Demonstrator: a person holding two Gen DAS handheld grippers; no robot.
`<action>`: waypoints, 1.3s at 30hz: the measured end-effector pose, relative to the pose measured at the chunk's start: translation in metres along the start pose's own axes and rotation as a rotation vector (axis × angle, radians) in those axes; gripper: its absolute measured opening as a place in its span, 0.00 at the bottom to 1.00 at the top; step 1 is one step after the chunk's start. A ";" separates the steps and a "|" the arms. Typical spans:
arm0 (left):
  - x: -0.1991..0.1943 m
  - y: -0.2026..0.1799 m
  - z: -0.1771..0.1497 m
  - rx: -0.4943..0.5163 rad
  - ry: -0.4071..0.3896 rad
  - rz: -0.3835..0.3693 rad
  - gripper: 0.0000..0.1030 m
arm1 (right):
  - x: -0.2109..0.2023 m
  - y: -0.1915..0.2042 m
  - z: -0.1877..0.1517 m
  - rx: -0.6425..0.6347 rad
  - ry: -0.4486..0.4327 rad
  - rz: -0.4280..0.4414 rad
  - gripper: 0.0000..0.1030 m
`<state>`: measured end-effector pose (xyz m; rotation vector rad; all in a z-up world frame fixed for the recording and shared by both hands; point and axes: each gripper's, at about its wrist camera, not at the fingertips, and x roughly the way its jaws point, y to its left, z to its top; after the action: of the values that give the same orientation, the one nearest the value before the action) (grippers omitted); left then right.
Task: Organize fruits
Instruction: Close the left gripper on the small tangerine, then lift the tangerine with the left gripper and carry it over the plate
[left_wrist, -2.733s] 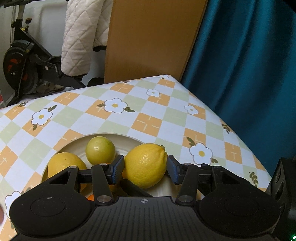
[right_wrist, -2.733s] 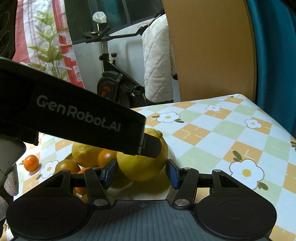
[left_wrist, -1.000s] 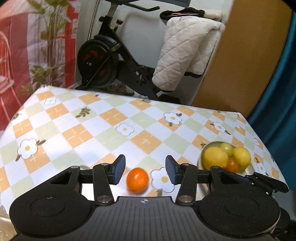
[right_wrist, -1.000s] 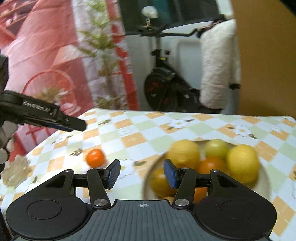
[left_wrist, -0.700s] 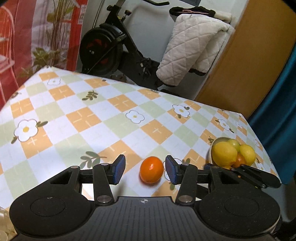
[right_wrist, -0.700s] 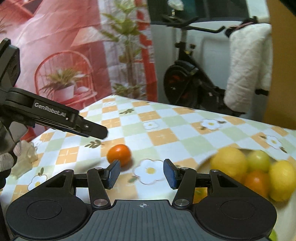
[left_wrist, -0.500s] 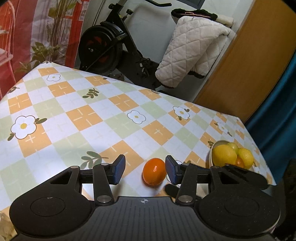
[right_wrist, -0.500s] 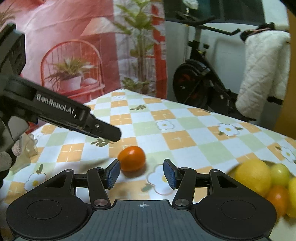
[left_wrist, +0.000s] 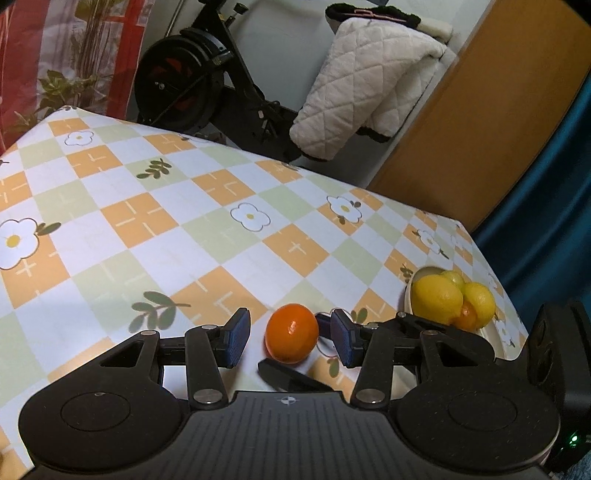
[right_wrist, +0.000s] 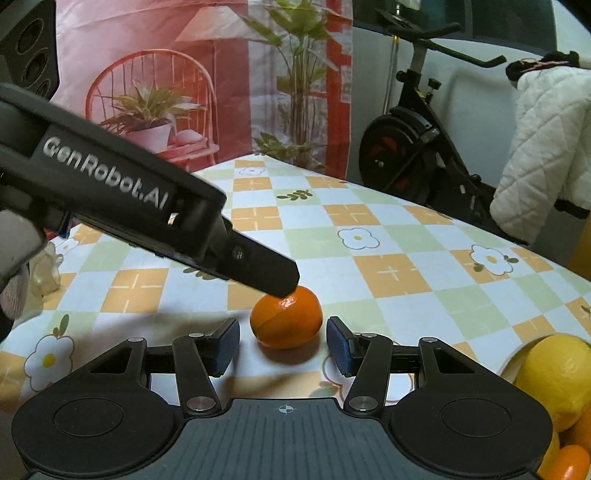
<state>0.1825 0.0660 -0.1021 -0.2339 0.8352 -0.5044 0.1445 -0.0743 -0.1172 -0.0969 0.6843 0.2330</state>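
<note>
Exercise bike (left_wrist: 192, 85) w/ a white quilted jacket (left_wrist: 369, 85) draped over it is standing behind the desk (left_wrist: 147, 221), which is wearing a checked cloth of orange, green & white squares w/ flower prints. A red-and-pink plant backdrop (right_wrist: 184, 74) is hanging at the far side; a teal curtain (left_wrist: 546, 184) is hanging by the desk's other end.

A small orange (left_wrist: 291, 332) is sitting on the cloth, apart from the bowl (left_wrist: 410, 291) near the desk edge, which is holding lemons (left_wrist: 437, 299) plus another orange piece.

Left gripper (left_wrist: 290, 338) is hovering around the orange, jaws spread, blue pads either side w/ gaps, not pressing. Right gripper (right_wrist: 282, 345) is doing the same from its own angle: jaws spread, orange (right_wrist: 286, 321) just ahead between the pads, no contact visible. In the right wrist view one finger of the left gripper is reaching in diagonally, its tip overlapping the top of the orange; can't tell if it's touching.
</note>
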 end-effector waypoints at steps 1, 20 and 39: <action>0.002 0.000 0.000 0.000 0.003 0.002 0.49 | 0.000 -0.001 -0.001 0.006 -0.003 -0.002 0.46; 0.020 -0.003 -0.005 0.018 0.028 -0.006 0.35 | -0.001 -0.008 -0.001 0.044 -0.009 0.010 0.38; 0.002 -0.063 -0.009 0.113 0.034 -0.044 0.35 | -0.068 -0.026 -0.015 0.130 -0.104 -0.032 0.38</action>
<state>0.1560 0.0107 -0.0845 -0.1400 0.8330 -0.5959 0.0909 -0.1141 -0.0854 0.0281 0.5927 0.1615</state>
